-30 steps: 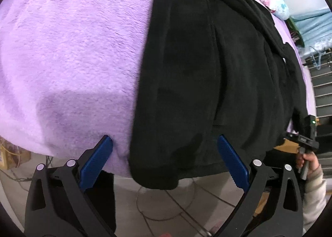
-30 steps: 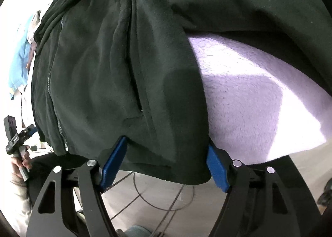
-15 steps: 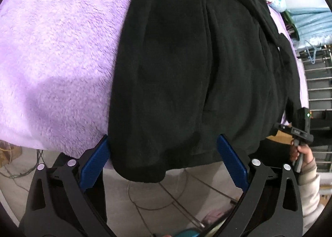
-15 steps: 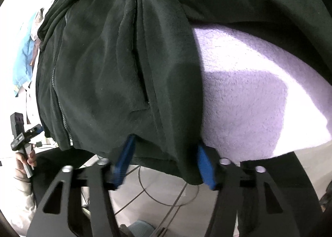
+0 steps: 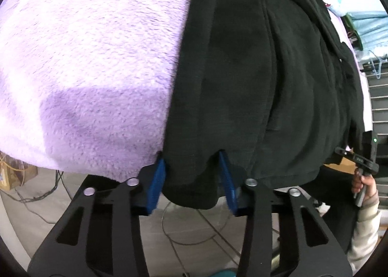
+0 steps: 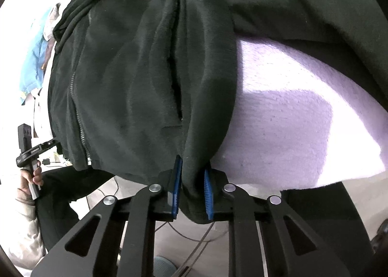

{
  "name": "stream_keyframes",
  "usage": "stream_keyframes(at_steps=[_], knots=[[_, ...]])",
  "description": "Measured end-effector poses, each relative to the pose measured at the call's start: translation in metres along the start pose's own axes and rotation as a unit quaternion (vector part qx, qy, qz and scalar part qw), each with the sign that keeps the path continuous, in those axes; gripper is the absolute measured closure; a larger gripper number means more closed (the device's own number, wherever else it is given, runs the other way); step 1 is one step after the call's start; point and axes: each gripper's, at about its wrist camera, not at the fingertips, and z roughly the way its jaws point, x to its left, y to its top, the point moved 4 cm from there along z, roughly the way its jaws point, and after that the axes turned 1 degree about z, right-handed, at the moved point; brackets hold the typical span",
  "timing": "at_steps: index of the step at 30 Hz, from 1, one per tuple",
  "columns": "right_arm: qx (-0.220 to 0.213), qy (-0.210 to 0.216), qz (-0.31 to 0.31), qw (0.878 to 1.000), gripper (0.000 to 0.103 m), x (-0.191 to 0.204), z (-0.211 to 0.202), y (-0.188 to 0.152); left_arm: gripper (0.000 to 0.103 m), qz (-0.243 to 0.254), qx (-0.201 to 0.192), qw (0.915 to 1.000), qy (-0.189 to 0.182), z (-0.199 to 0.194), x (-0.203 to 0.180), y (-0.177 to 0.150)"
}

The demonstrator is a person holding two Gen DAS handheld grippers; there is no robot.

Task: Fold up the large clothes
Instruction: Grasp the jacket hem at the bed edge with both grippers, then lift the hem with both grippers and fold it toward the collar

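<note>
lilac fleece surface (image 5: pixel 92 63) | black jacket (image 5: pixel 254 78) top cropped | left tool (image 5: pixel 191 180), right tool (image 6: pixel 192 189) clamped on hem

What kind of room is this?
Probably a home or workroom set up for laundry folding: a black fleece zip jacket lies on a fluffy lilac blanket, other clothes are heaped behind, and cables trail across the floor.

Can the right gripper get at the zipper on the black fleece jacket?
Probably not now: the right gripper is shut on the black fleece jacket hem, and the zipper lies off to its left.
</note>
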Motion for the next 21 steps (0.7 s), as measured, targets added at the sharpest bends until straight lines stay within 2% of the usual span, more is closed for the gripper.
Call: stream_keyframes(at_steps=[6,11,13,17,21], knots=[[-0.014,0.014,-0.004,1.0,0.087,-0.005,-0.019,-0.001,0.079,-0.017,-0.003,0.9998,-0.011,-0.006,0.014,-0.001],[-0.027,0.023,-0.011,0.999,0.087,0.004,-0.027,-0.004,0.086,-0.008,-0.008,0.9999,-0.005,-0.012,0.014,0.0],[-0.035,0.029,-0.016,0.999,0.087,0.011,-0.033,-0.005,0.092,-0.002,-0.008,0.9999,-0.01,-0.014,0.009,0.005],[-0.051,0.043,-0.017,0.998,0.087,0.016,-0.047,-0.006,0.092,0.01,-0.019,0.9996,-0.017,-0.026,0.0,0.006],[-0.072,0.07,-0.01,0.995,0.087,0.02,-0.063,-0.005,0.093,0.004,-0.03,0.9986,-0.044,-0.037,0.0,0.005]])
